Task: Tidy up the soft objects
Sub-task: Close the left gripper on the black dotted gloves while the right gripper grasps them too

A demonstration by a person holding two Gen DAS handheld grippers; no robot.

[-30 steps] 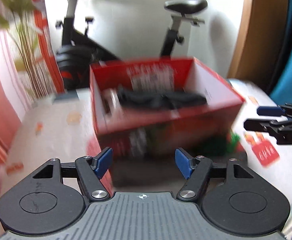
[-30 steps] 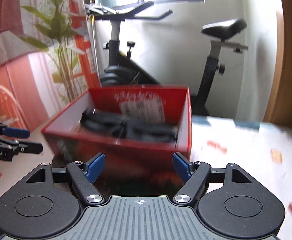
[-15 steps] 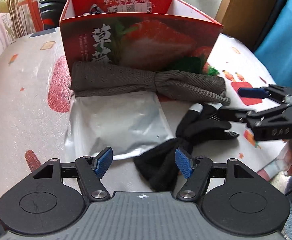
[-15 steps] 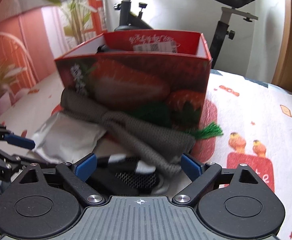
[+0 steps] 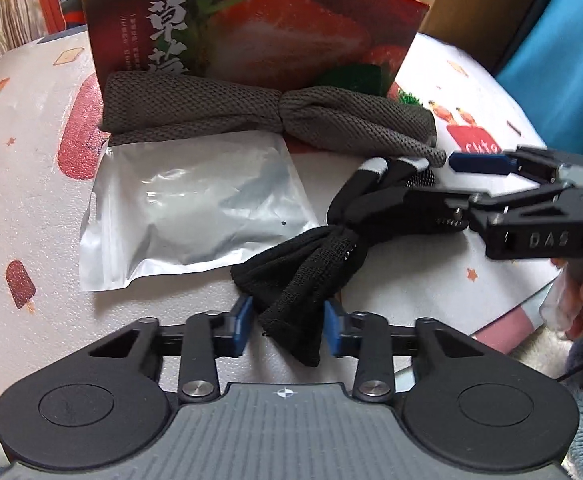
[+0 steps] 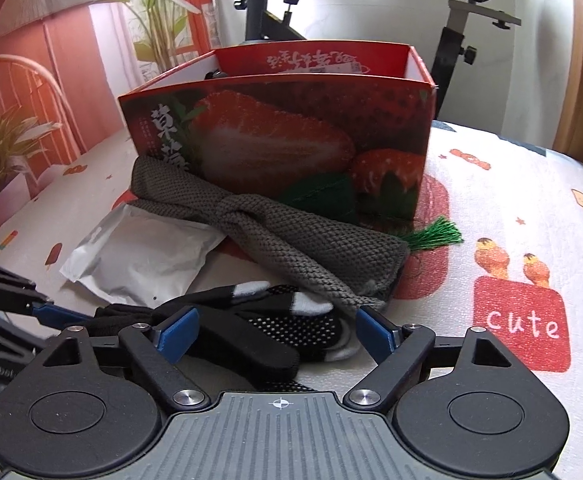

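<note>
Tassel (image 6: 437, 234) shows rightward; leftward, only pouch (image 5: 195, 204).

Both views have dropped from the box's open top and the exercise bike to its strawberry-printed front and the counter before it. The left hand-held gripper (image 5: 287, 330) has come down over the black glove's (image 5: 303, 276) cuff, its jaws just closing around it. The right hand-held gripper (image 6: 277, 330) has lowered over the glove's finger end, jaws wide.
</note>
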